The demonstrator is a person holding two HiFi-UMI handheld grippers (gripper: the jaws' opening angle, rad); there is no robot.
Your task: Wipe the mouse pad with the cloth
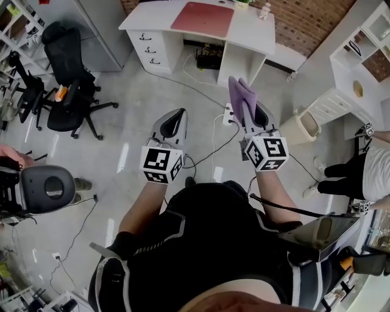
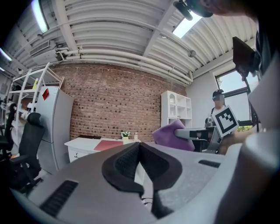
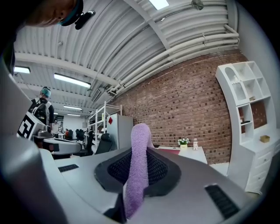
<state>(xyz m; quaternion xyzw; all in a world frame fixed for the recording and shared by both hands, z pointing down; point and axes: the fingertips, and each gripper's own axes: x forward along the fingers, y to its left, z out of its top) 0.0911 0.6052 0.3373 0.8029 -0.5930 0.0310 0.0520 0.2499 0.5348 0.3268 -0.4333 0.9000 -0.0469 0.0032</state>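
Note:
A red mouse pad lies on the white desk far ahead, also seen as a red mouse pad in the left gripper view. My right gripper is shut on a purple cloth, which sticks up between the jaws as a purple cloth in the right gripper view. My left gripper is shut with nothing in it, its jaws meeting at the tips. Both grippers hang in the air above the floor, well short of the desk.
A black office chair stands at the left, another chair nearer. Cables and a power strip lie on the floor ahead. A white shelf unit and a bin stand at the right. A person stands at the right edge.

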